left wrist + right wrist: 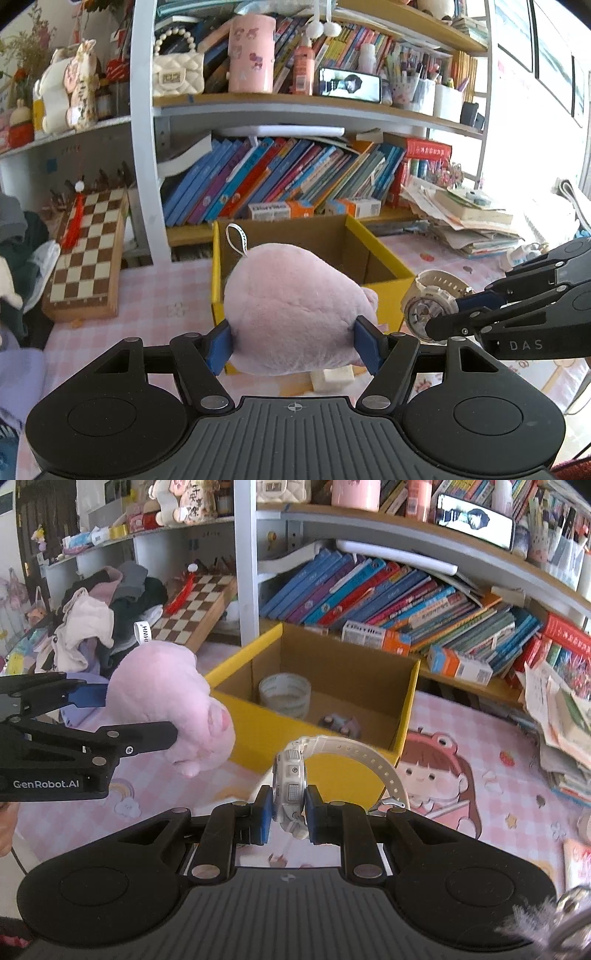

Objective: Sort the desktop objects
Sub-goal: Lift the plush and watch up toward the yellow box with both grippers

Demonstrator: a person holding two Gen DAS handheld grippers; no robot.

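Behind pink plush (295, 314), box (384, 258) half hidden; left claw (293, 345) clamps plush, right claw (289, 814) clamps watch (291, 786).

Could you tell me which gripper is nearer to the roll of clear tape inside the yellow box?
Probably right. The right gripper, holding the watch, faces the tape; the left gripper holds the plush off to the side.

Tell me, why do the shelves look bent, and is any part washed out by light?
Left wrist view: the fisheye lens bows the shelves, and window glare bleaches the right edge. Right wrist view: the same curving, milder glare at top right; the white watch stays sharp.
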